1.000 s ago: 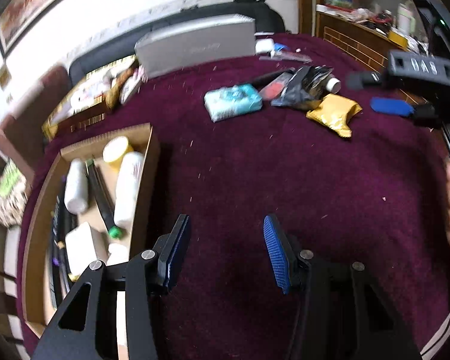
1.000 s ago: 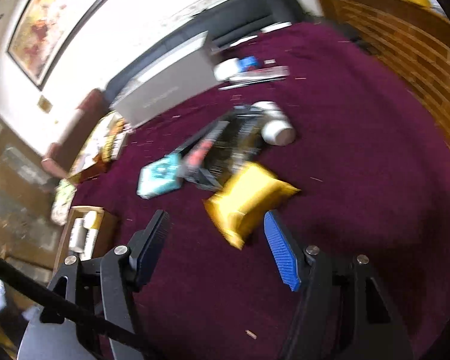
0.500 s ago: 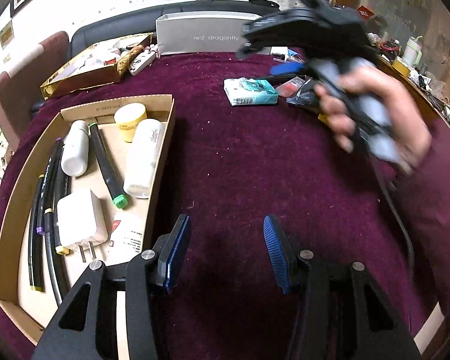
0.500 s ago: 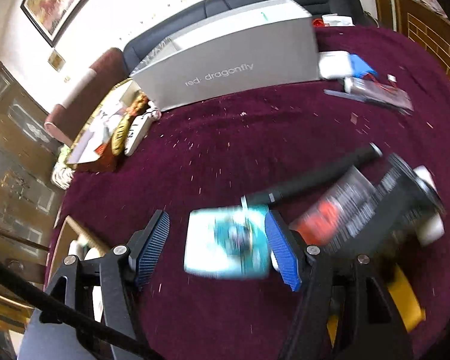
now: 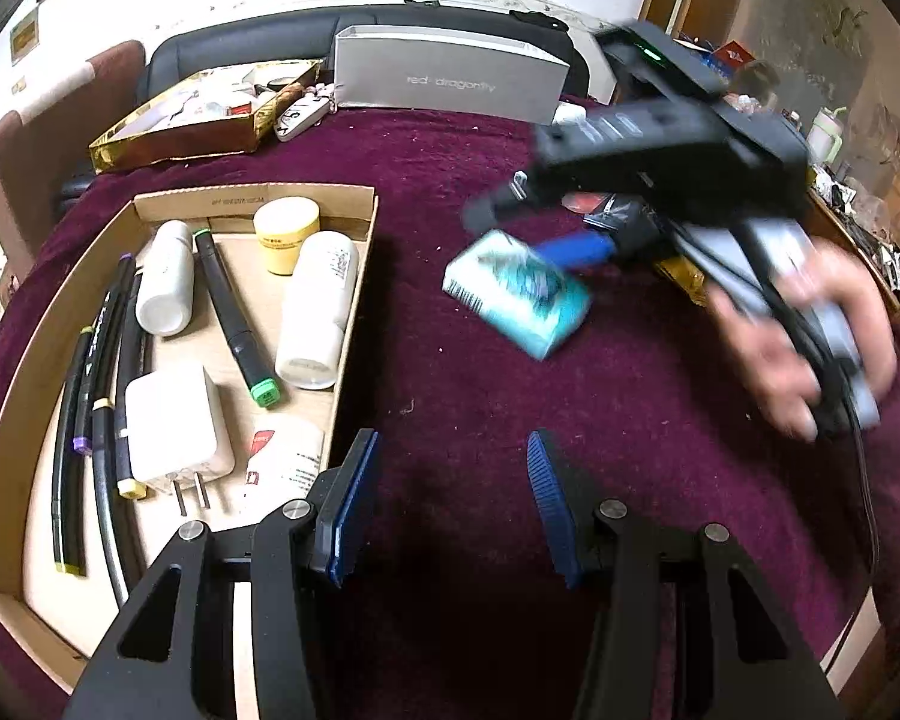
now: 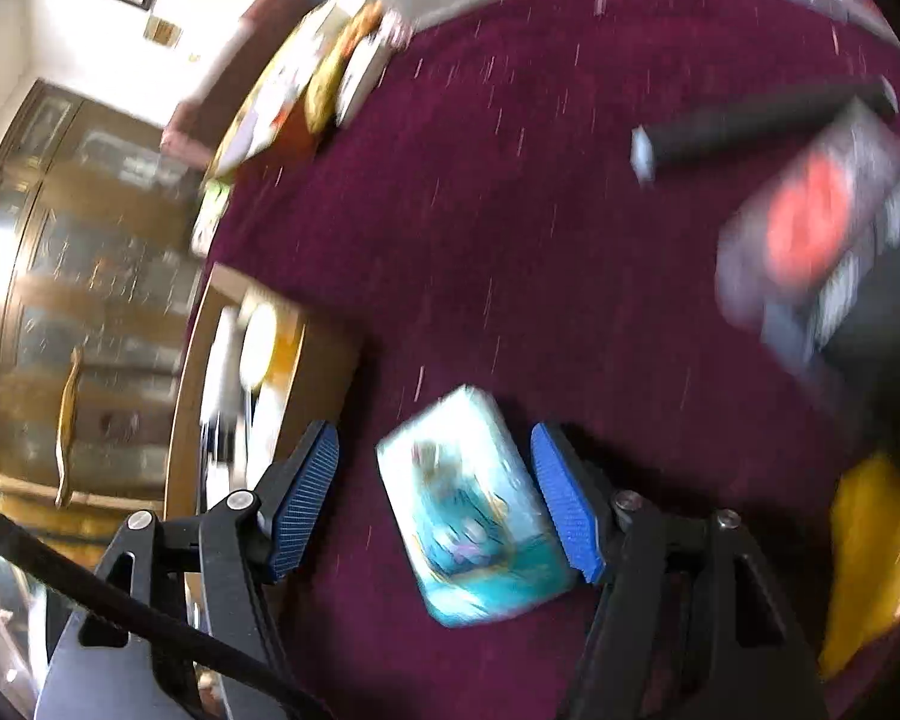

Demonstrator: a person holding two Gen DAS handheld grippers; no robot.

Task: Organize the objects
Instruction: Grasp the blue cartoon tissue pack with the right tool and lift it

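A teal tissue pack (image 5: 517, 293) lies on the maroon cloth right of the cardboard tray (image 5: 354, 300). My right gripper (image 6: 435, 498) is open, its blue pads straddling the pack (image 6: 474, 510); the right pad is close to it and the left pad stands apart. In the left wrist view the right gripper (image 5: 534, 240) hovers over the pack, blurred. My left gripper (image 5: 450, 495) is open and empty, low over bare cloth beside the tray. The tray holds white bottles (image 5: 315, 306), a yellow jar (image 5: 286, 234), markers (image 5: 234, 318) and a white charger (image 5: 174, 426).
A grey box (image 5: 450, 81) and a gold tray (image 5: 198, 120) stand at the back. A black pen (image 6: 762, 120), a black-and-red packet (image 6: 822, 240) and a yellow packet (image 6: 870, 540) lie right of the tissue pack. A wooden cabinet (image 6: 60, 330) is at the left.
My right gripper has swung down and toward the tissue pack, which now sits between its pads. My left gripper has held still over the cloth.
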